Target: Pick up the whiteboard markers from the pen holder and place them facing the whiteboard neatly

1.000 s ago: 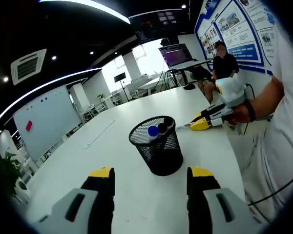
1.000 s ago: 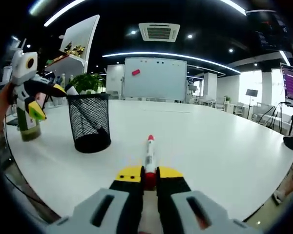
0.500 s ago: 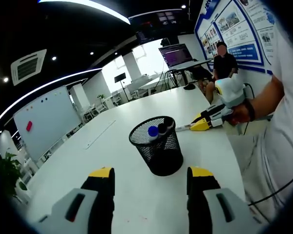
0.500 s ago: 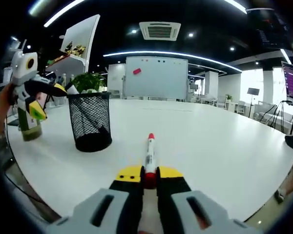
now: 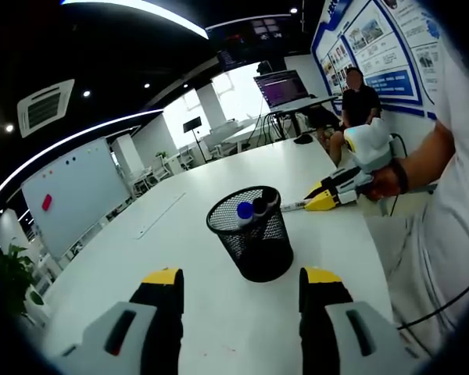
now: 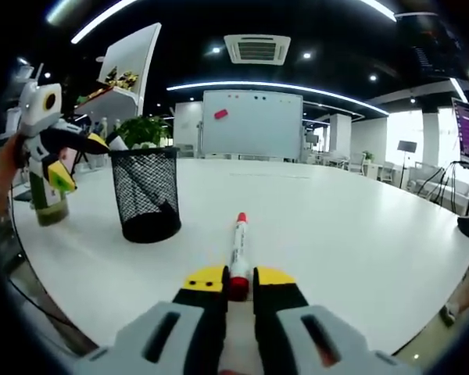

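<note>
My right claw (image 6: 238, 283) pinches the red marker (image 6: 238, 248) low over the tabletop (image 6: 359, 234) beside the pen holder (image 6: 147, 194), my left claw (image 5: 240, 287) spread; releasing crooked risks it rolling

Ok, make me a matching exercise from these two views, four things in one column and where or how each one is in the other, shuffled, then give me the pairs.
Things:
1. red-capped marker
2. mesh pen holder
3. left gripper
4. whiteboard

Places or states:
A. stands at the far end of the white table
B. jaws wide apart, empty, facing the holder
C. lies on the table between the right gripper's jaws, cap toward the whiteboard
D. upright on the table with blue-capped and dark-capped markers inside

Pairs: 1-C, 2-D, 3-B, 4-A
</note>
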### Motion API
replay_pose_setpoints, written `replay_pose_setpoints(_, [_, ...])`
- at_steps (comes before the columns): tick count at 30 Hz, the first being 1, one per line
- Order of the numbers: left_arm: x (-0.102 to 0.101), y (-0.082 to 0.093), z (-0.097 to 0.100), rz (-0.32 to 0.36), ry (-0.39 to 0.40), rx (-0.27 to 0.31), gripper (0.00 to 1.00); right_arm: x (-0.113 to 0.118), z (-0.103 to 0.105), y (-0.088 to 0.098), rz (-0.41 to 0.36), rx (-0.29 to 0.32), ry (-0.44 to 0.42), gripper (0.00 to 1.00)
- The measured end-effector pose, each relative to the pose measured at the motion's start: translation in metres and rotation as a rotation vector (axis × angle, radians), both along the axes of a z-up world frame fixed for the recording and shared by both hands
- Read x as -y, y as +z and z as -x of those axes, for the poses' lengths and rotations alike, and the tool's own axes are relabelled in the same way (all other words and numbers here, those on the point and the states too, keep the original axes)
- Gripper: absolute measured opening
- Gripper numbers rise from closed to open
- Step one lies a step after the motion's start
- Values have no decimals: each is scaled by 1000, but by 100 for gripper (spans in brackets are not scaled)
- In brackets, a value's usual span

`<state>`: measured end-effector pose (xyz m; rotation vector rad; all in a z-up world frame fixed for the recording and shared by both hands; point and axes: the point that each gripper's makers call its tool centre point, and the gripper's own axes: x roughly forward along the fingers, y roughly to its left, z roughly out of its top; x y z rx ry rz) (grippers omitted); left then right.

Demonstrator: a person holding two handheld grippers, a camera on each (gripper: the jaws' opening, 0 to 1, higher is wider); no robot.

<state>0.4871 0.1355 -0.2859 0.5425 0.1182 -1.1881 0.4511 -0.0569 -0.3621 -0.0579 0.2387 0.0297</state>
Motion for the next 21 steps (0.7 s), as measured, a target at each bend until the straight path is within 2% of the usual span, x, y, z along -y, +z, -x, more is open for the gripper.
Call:
replay_pose_setpoints(12, [0, 0, 0, 0, 0, 0, 61, -2, 0, 4, -22, 7, 3, 14])
replay_pose_setpoints(21, [0, 0, -1, 0, 0, 0, 61, -2, 1, 21, -13, 76, 15, 18])
